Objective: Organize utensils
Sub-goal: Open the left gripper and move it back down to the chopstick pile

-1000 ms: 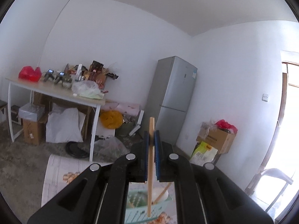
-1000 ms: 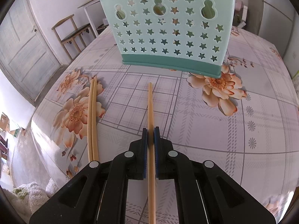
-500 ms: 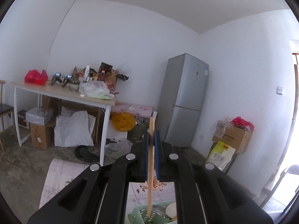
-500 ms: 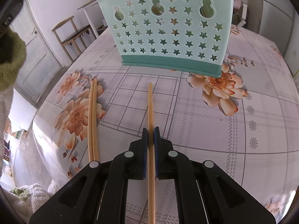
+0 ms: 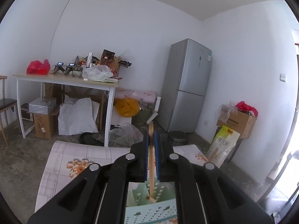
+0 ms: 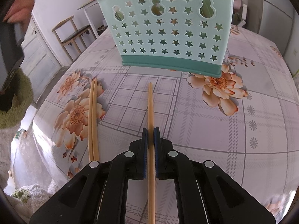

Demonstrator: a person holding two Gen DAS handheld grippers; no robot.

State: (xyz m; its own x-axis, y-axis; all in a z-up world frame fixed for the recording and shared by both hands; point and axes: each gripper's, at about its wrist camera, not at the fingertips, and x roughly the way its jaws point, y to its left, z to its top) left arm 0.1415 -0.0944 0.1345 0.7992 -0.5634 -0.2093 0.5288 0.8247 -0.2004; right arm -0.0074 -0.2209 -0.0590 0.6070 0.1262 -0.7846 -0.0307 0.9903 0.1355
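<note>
1. Left wrist view: the left gripper [image 5: 151, 136] is clamped on a pale wooden chopstick [image 5: 151, 160], held nearly upright, its lower end dipping into the mint-green perforated plastic utensil basket [image 5: 149, 212] directly below. Beyond it: floral plaid tablecloth [image 5: 59, 160], grey refrigerator [image 5: 185, 85], cluttered white-legged side table [image 5: 65, 80].
2. Right wrist view: the right gripper [image 6: 151, 132] is closed around a second wooden chopstick [image 6: 150, 102] lying flat on the tablecloth [image 6: 205, 123], tip pointing at the basket [image 6: 168, 31], which stands apart from it. A pair of matching chopsticks [image 6: 93, 119] lies side by side to the left, touching each other.
</note>
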